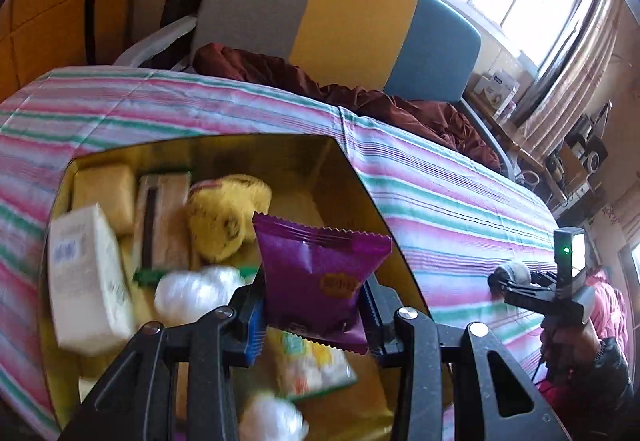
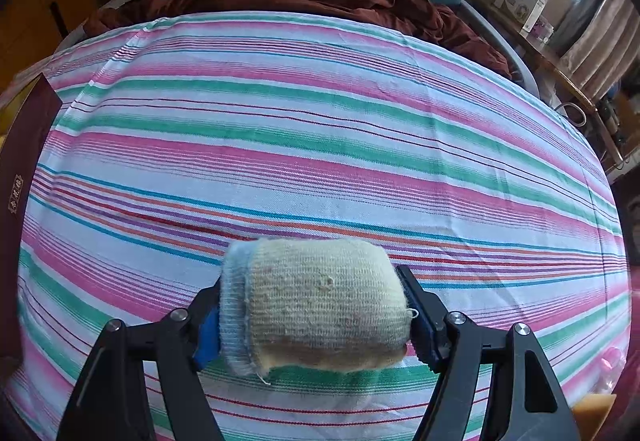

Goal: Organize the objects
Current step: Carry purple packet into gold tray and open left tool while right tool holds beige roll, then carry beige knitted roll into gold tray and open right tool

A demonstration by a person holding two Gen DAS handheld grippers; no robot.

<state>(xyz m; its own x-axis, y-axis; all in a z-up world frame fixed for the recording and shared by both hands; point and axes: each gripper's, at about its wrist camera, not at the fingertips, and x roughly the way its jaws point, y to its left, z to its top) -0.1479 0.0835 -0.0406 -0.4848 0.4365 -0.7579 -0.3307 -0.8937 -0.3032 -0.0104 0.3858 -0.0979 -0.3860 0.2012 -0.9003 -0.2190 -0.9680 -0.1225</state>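
Holding a purple snack packet (image 1: 320,277) clamped in my left gripper (image 1: 312,305), I am hanging it directly over the open gold-lined box (image 1: 352,177), so the drop lies straight below the pads. The packet is standing upright between the jaws, its long axis rising away from me. My right gripper (image 2: 316,317) is gripping a rolled knit sock (image 2: 320,301) crosswise above the striped cloth (image 2: 320,121), with the box well off to its left, so the left hand is the nearer one. Only the left wrist view is showing the box's contents: a white carton (image 1: 88,281), a yellow plush toy (image 1: 224,217) and wrapped white bundles (image 1: 196,289); the right view catches just its maroon outer wall (image 2: 24,169).
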